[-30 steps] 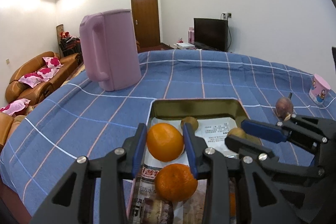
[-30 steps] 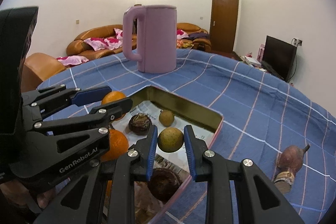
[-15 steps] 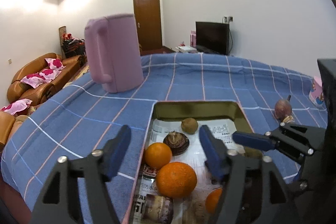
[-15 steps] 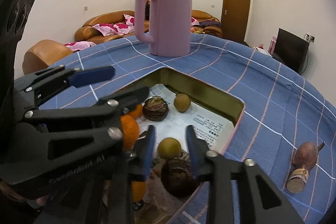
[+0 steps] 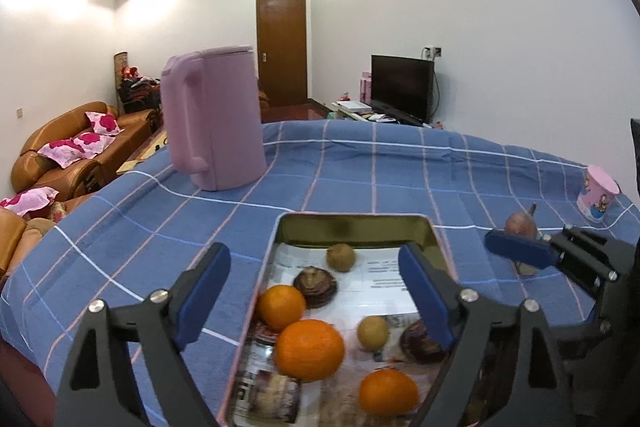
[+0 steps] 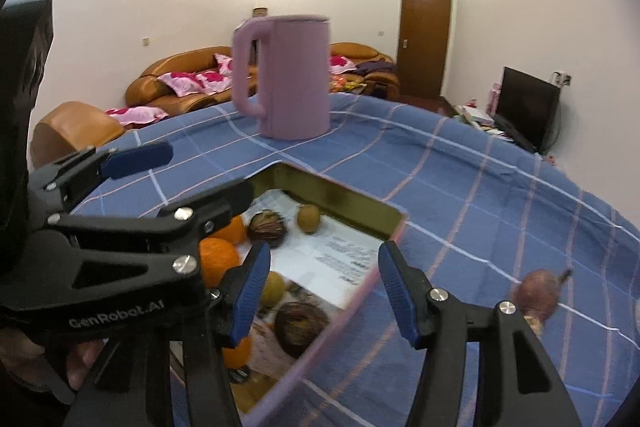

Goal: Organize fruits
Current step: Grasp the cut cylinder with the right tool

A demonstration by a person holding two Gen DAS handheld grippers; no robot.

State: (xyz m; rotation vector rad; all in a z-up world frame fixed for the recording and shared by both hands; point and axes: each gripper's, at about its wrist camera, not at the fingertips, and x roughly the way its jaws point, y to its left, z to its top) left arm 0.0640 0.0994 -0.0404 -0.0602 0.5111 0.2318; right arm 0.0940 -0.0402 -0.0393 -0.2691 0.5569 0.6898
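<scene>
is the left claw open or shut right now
Open. The left claw has its blue pads spread wide above the tray with nothing between them; the oranges lie loose below.

The tin tray (image 5: 352, 229) has glossy gold metal walls and a printed paper lining (image 5: 384, 273). Matt checked cloth (image 5: 400, 179) covers the tabletop. The kettle (image 5: 216, 119) looks like smooth matt plastic.

Tin tray (image 5: 352, 227): near end cut off by bottom edge in left wrist view. Orange (image 6: 236, 351) inside tray mostly hidden behind right gripper (image 6: 320, 291) finger. Print on paper liner (image 5: 380, 273) in tray too small to read. Fruit (image 6: 536, 293) right of tray motion-blurred, type unclear.
</scene>
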